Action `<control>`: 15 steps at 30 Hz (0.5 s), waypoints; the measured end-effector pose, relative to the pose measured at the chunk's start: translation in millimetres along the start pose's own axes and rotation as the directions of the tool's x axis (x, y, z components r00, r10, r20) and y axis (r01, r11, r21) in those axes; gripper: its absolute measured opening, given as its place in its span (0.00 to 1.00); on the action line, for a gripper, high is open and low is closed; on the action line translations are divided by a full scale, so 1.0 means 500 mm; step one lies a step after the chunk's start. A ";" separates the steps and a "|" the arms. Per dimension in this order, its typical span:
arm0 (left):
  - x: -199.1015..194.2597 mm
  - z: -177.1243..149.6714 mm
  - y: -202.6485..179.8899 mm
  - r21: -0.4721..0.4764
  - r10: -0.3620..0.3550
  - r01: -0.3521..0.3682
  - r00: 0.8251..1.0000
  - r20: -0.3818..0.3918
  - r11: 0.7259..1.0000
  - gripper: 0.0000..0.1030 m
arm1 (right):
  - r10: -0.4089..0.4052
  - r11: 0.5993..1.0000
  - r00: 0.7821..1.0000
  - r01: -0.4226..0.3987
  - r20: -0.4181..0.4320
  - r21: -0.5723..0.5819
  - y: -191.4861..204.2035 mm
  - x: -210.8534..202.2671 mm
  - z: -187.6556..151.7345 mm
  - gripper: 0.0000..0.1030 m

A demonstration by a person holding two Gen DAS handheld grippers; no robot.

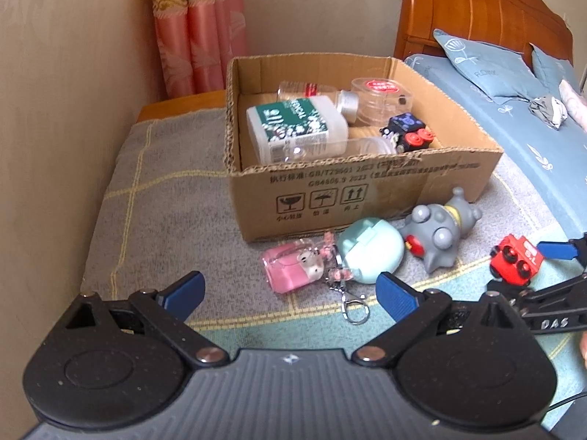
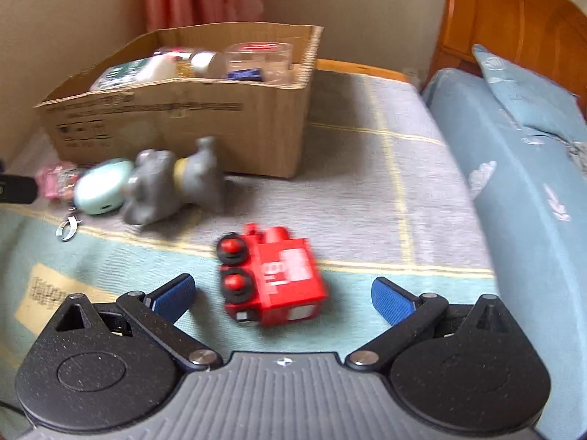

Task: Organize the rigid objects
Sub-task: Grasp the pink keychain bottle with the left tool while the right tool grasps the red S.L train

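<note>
Bedside table under a checked cloth, cardboard box at the back.
Red toy train lying on its side, dead ahead of right gripper, jaws wide apart, flanking but not touching; long axis roughly along the approach. Left gripper likewise spread, empty, farther off, facing pink keychain.

Left gripper and right gripper both gape wide, empty.
</note>
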State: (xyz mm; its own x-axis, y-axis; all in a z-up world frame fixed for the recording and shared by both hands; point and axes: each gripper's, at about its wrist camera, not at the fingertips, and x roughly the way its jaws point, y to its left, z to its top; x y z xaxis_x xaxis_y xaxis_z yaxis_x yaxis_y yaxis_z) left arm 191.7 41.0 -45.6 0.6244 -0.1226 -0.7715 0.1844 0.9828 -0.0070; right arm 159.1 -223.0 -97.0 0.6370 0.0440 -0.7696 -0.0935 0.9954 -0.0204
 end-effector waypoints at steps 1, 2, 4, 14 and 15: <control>0.005 0.000 0.002 -0.005 0.005 -0.005 1.000 -0.002 1.000 0.96 | -0.004 1.000 1.000 0.004 0.006 0.004 -0.005 0.001 -0.001 1.00; 0.011 0.002 0.004 -0.010 0.008 -0.009 1.000 -0.003 1.000 0.96 | -0.004 1.000 1.000 0.004 0.014 0.004 -0.010 0.001 -0.003 1.00; 0.021 0.006 0.008 -0.019 0.020 -0.020 1.000 0.003 1.000 0.96 | -0.004 1.000 0.999 0.004 0.033 0.001 -0.014 -0.001 -0.009 1.00; 0.065 0.032 0.039 -0.086 0.099 -0.098 0.995 0.014 0.992 0.96 | -0.020 1.000 0.998 0.019 0.063 0.017 -0.012 -0.002 -0.018 1.00; 0.069 0.034 0.040 -0.093 0.085 -0.083 0.996 0.015 0.992 0.96 | -0.020 1.000 0.998 0.019 0.063 0.018 -0.012 -0.002 -0.019 1.00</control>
State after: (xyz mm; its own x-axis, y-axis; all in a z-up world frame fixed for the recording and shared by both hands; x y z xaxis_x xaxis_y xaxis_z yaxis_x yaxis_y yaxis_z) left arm 229.8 53.9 -61.3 0.6488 -0.0405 -0.7599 0.0599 0.9982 -0.0021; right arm 151.8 -230.0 -102.1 0.6859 0.0295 -0.7271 -0.0678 0.9974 -0.0236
